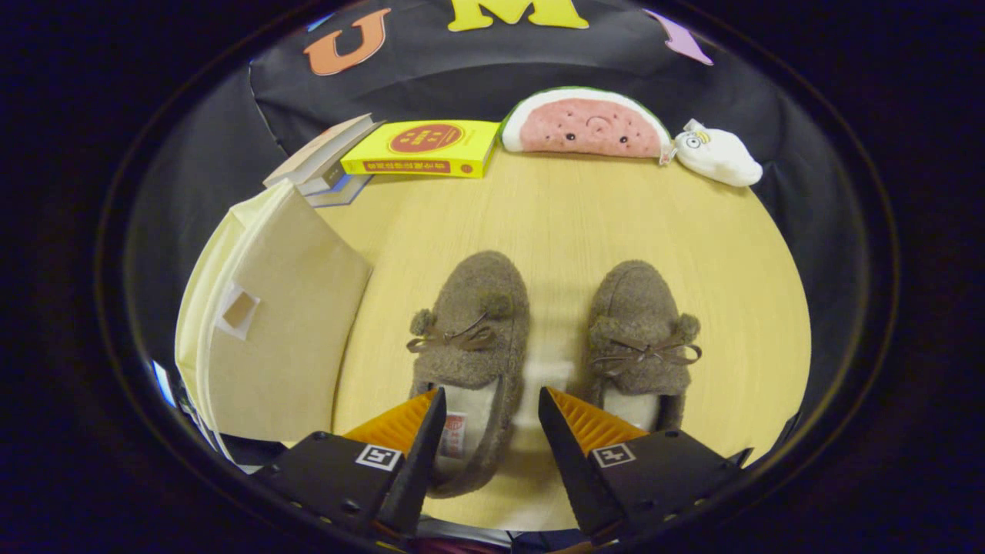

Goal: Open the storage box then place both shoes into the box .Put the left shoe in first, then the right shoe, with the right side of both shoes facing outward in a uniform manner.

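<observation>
Two brown fuzzy shoes with bows stand side by side on the wooden table [554,223], toes pointing away from me. The left shoe [473,331] lies just ahead of my fingers, its open heel partly between them. The right shoe [642,331] sits beyond my right finger [573,431]. My gripper [492,419] is open and holds nothing. The cream storage box [269,323] stands to the left of the shoes, its lid shut.
At the table's far edge lie a yellow book [423,148], a stack of other books [323,161], a watermelon plush [585,123] and a small white plush [719,158]. Bare tabletop stretches between them and the shoes.
</observation>
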